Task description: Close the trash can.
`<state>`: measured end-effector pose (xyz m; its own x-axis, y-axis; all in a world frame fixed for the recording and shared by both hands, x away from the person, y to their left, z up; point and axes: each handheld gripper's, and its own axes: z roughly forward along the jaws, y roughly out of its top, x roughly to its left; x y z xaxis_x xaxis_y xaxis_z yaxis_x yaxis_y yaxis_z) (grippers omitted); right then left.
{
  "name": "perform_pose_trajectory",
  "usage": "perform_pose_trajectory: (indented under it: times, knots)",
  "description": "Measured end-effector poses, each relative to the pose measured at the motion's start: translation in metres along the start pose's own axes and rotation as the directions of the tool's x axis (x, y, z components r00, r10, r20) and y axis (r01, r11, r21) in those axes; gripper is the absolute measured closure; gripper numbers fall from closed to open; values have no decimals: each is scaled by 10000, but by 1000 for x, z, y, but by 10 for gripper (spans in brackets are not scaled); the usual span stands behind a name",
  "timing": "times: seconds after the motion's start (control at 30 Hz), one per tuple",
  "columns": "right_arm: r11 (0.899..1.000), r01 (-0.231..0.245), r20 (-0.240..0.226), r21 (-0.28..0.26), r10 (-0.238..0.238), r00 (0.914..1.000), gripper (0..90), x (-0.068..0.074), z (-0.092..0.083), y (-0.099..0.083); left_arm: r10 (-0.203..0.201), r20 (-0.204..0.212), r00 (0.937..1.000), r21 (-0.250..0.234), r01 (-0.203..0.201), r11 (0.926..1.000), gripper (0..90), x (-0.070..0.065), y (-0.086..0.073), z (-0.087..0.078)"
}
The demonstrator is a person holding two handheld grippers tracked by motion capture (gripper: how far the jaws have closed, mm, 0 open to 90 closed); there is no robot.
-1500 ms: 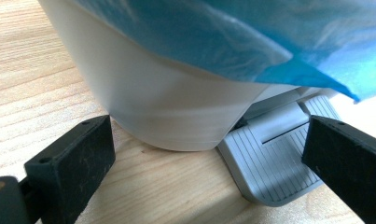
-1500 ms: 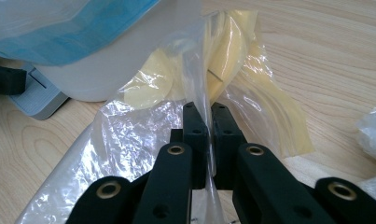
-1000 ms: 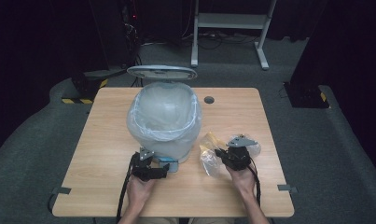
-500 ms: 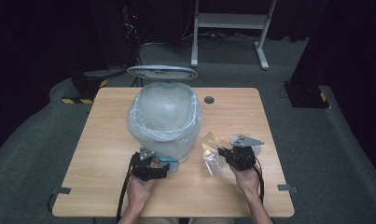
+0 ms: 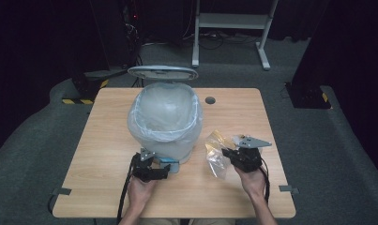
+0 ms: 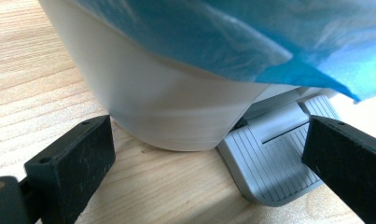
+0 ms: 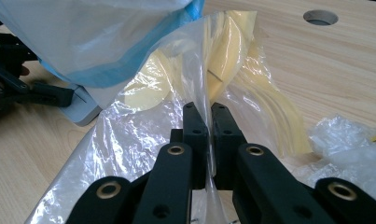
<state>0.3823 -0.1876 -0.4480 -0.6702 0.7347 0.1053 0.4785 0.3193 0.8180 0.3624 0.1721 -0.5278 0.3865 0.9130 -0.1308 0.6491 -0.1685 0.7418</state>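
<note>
Left gripper [image 5: 162, 169]: I see my jaws spread wide, nothing between the pads, low on the table [image 5: 107, 136] at the bin's foot.
Pedal [image 6: 274, 158]: grey, ribbed, just ahead of my left jaws.
Bin [image 5: 165, 119]: white, lined with a bluish bag [image 7: 83, 42], lid up, mid-table.
Right gripper [image 7: 210, 122]: I have my jaws pressed together, pinching a clear wrapper [image 5: 216, 152].
Wrapper: crumpled, yellowish inside, right of the bin, hanging from my right jaws.

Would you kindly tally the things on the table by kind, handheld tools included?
Pedal bin with liner: 1
Clear plastic bag with yellow contents: 1
Handheld tools, left tool and right tool: 2
Total: 4
</note>
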Motion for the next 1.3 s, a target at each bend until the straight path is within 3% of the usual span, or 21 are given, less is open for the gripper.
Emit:
perform_pose_trajectory:
  times: [1.3]
  knots:
    - [9963,123,-607,-849,-175,9980,869,1,-42,23,7,-1,10000,6,-7,10000,25,0,0,0]
